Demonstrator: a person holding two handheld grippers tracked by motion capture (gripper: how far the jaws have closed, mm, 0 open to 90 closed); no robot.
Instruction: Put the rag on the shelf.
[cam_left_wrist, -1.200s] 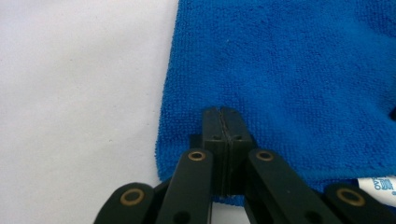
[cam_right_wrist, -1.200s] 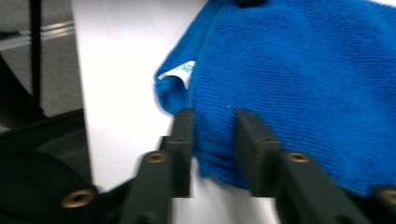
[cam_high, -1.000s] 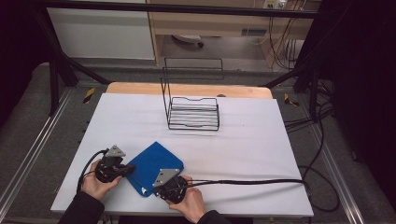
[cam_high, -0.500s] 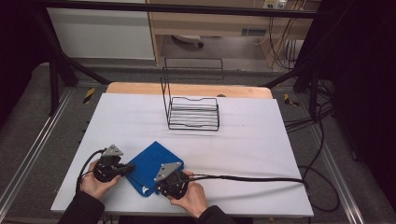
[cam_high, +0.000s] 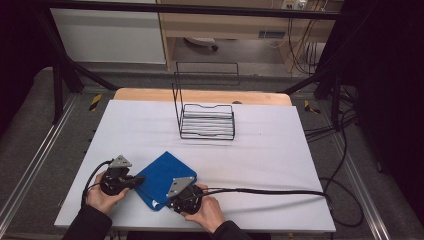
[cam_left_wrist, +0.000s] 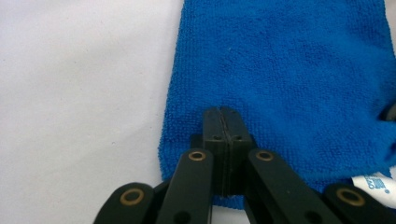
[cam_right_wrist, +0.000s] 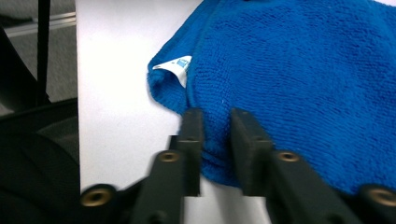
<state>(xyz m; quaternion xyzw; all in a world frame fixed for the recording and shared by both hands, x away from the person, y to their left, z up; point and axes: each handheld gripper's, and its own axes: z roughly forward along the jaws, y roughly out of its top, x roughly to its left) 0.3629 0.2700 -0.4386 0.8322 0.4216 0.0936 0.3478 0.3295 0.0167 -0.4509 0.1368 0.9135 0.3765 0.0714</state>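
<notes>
The folded blue terry cloth lies flat on the white worktop at its near edge, between the two claws and touching both. The left claw sits with its jaws pressed tight together over the cloth's near hem, seemingly pinching the top layer. The right claw has just been easing its jaws apart; they now stand slightly parted with a thick fold of the cloth's edge between them, and whether the pads bite the pile I cannot tell.

The main risk, as I judge it, is a partial grab. The cloth is layered, and the right claw straddles a rounded, bulging edge just beside the white care label; if the jaws close on the upper layers alone, a lift would peel the stack open rather than carry it whole. With the left claw clamped and the right loose, any pull would also drag the cloth skew across the worktop.

In the high view the cloth's long axis runs diagonally, from the corner just beside the right claw up and away toward the black wire rack, which stands well apart beyond both claws.
</notes>
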